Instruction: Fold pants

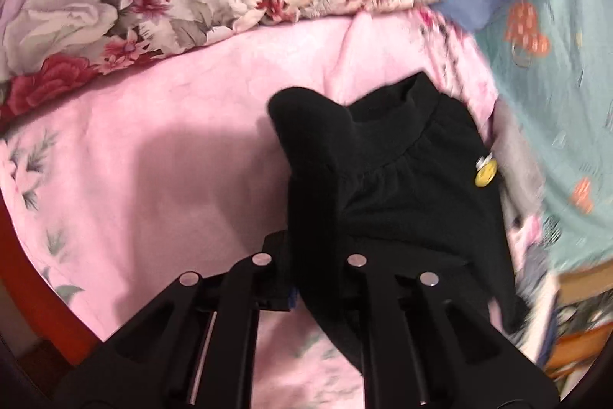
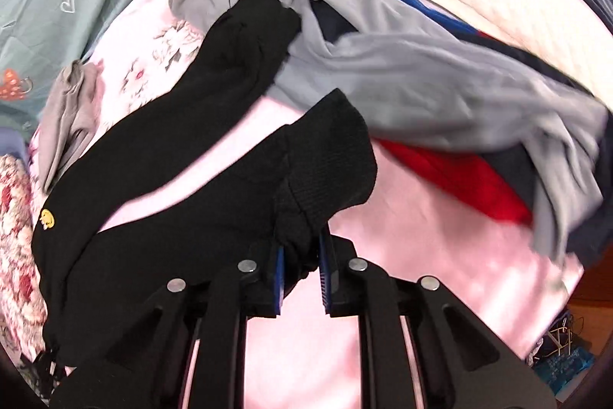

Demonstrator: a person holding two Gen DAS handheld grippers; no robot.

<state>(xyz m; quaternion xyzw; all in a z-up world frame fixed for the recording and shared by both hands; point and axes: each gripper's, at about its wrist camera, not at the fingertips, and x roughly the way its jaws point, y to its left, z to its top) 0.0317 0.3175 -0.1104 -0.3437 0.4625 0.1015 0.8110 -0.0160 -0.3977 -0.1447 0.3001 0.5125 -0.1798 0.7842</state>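
Black pants sprawl across the bed's pink sheet, my left hand-held gripper clamped on the waistband, right hand-held gripper pinching a cuff; next, I'd bring cuff toward waist.

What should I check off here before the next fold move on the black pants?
1. Left gripper shut on the black knit pants: ok.
2. Right gripper shut on a ribbed leg cuff: ok.
3. Other leg cuff clear of clutter: not ok, it touches the grey garment.
4. Legs aligned: not ok, pink sheet shows between them.
5. Waistband flat: cannot tell.
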